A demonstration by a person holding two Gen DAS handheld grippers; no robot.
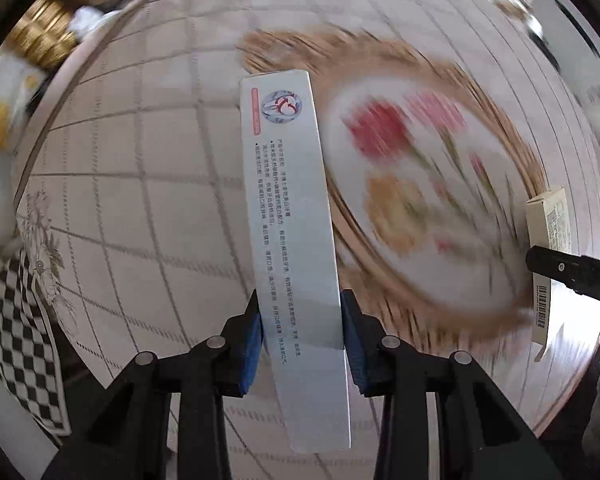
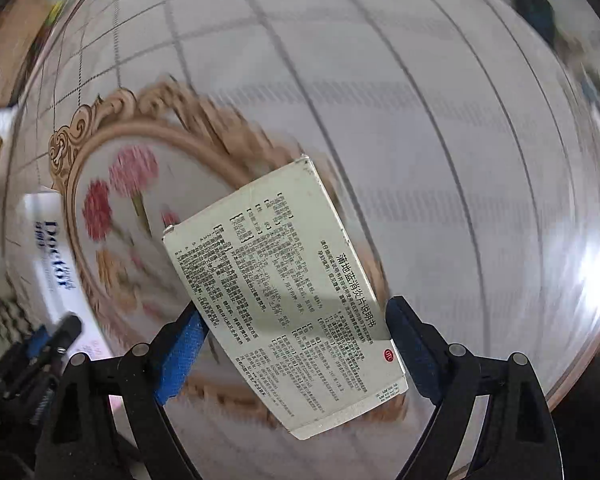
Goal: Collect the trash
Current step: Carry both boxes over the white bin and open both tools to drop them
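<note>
I have two pieces of trash in hand, both cardboard. The long box [image 1: 296, 240], a narrow white toothpaste carton with a small round logo and fine print, sits between the blue pads [image 1: 254, 344] of my left gripper [image 1: 302, 340]; the pads press on its long sides near the lower third, so I read that claw as clamped on it. It should be light, hollow and stiff along its length, yet easy to crush across the thin walls, so a hold on the narrow sides near the middle suits it best. The flat box [image 2: 284, 300], a pale medicine carton covered in dense black print with a red mark at one corner, lies tilted between the fingers of my right gripper [image 2: 296, 344]. The right pad [image 2: 410, 344] meets its edge and the left pad touches its lower side, so I judge it gripped across its width. It looks thin, slightly glossy and likely to slip or twist if held by one corner. Both hang above a round table [image 1: 140, 160] with a glossy, pale gridded cloth and a tan scrolled medallion [image 2: 100, 128] with red flowers at its centre. A checkered cloth [image 1: 20, 344] shows beyond the table's edge.
</note>
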